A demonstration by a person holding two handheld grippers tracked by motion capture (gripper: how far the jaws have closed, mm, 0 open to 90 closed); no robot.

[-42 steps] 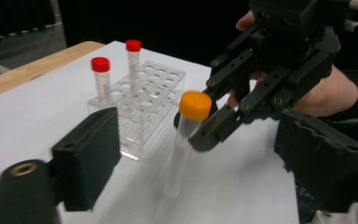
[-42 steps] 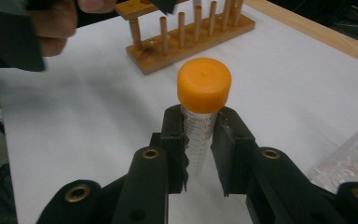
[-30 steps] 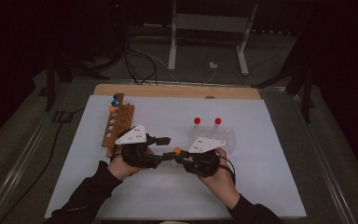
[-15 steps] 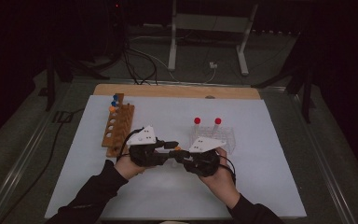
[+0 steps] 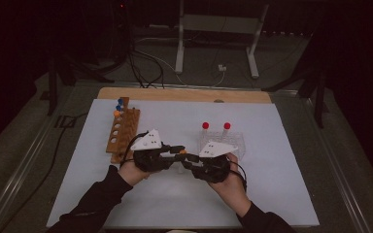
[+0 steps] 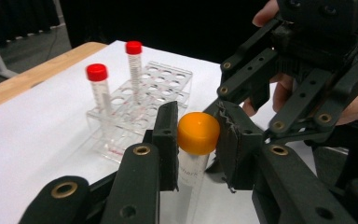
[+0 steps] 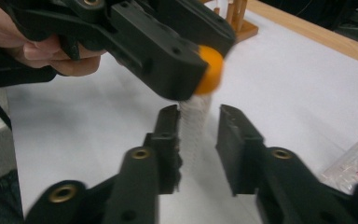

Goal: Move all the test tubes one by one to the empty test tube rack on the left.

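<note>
White-covered bench (image 5: 272, 194), near edge: left gripper (image 6: 196, 140) fingers clenched on orange cap (image 6: 198, 133) of tube (image 6: 191, 175), right gripper (image 7: 199, 135) fingers just released, straddling tube body untouching; clear rack (image 5: 233, 141) beyond; best kept upright while transferring.

White-topped table (image 5: 141, 194) with a wooden tube rack (image 5: 123, 130) and a clear rack (image 5: 234, 142).

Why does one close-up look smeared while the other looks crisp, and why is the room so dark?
Right gripper view: the orange-capped tube and nearby jaws are motion-blurred. Left gripper view: the cap and clear rack are sharp. High view: light falls on the white table, and the surroundings stay nearly black.
</note>
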